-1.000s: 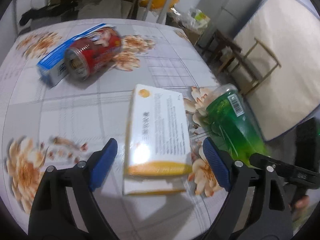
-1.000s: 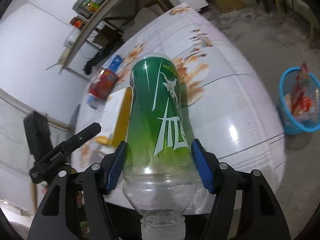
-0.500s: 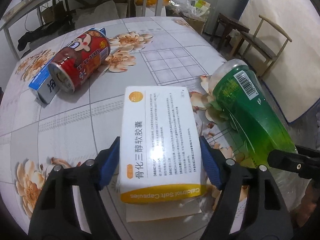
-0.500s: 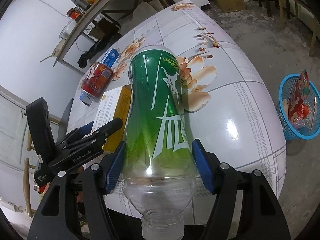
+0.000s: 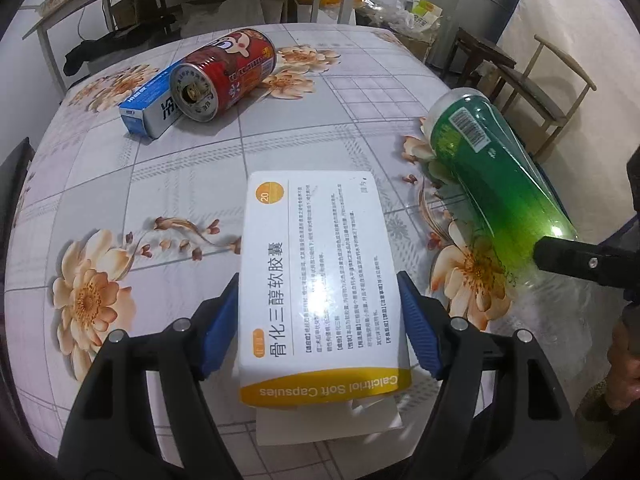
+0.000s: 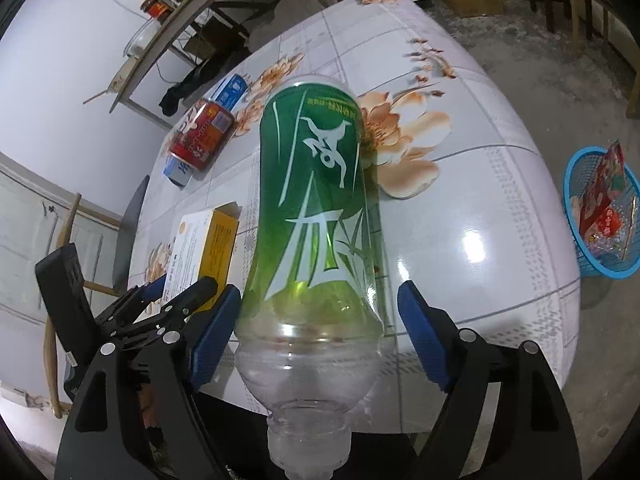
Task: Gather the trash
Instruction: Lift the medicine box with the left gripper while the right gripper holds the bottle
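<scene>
Both my grippers tilt steeply down over the floral table. My left gripper has its pads clamped on the near end of the Calcitriol capsule box. Just right of the box, the green bottle lies between my right gripper pads, but the jaws are opening, right pad clear of it.

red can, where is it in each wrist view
Left wrist view: the red can lies on its side at upper left, open end toward the camera, beside the blue box.
Right wrist view: it lies left of centre, far across the table, against the same box.
Shared landmark: the green bottle.
</scene>
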`<state>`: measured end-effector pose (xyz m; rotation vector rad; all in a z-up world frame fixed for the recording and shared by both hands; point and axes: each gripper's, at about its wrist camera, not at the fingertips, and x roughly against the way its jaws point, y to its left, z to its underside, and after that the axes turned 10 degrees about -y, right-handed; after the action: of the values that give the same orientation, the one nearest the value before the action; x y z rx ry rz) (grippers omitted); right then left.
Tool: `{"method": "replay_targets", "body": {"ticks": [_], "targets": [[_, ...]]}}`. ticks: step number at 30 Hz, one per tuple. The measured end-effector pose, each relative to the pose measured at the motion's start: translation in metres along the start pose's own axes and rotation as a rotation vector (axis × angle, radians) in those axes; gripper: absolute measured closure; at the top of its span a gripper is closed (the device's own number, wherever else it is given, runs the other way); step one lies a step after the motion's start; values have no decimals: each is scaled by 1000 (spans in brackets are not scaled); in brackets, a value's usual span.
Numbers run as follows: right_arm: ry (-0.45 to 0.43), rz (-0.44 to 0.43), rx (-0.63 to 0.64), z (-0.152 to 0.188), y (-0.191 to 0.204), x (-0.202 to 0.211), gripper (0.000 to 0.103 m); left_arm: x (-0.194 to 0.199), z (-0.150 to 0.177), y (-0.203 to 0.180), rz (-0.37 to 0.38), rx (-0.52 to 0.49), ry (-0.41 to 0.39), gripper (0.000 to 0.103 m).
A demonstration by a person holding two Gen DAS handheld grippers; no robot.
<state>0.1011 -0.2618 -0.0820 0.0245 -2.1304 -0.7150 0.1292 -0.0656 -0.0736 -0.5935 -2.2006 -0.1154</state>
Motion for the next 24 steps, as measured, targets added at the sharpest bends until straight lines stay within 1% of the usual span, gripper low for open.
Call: {"method": "replay_targets", "body": {"ticks": [3,10,16,24], "targets": [[17,-3,0,-1,5,-9,25,-1,0,-3,-11,-15,-2,32],[14,-31,-13,-5,10,-17,25,-3,3,-4,-19,-28,-4,32],[15,-49,-38,-6,6,-18,39,-4,2,-5,-29,-35,-10,34],[4,-71,-77,-5,1,-16,40,-3,1,-5,-31,-30,-14,35]]}}
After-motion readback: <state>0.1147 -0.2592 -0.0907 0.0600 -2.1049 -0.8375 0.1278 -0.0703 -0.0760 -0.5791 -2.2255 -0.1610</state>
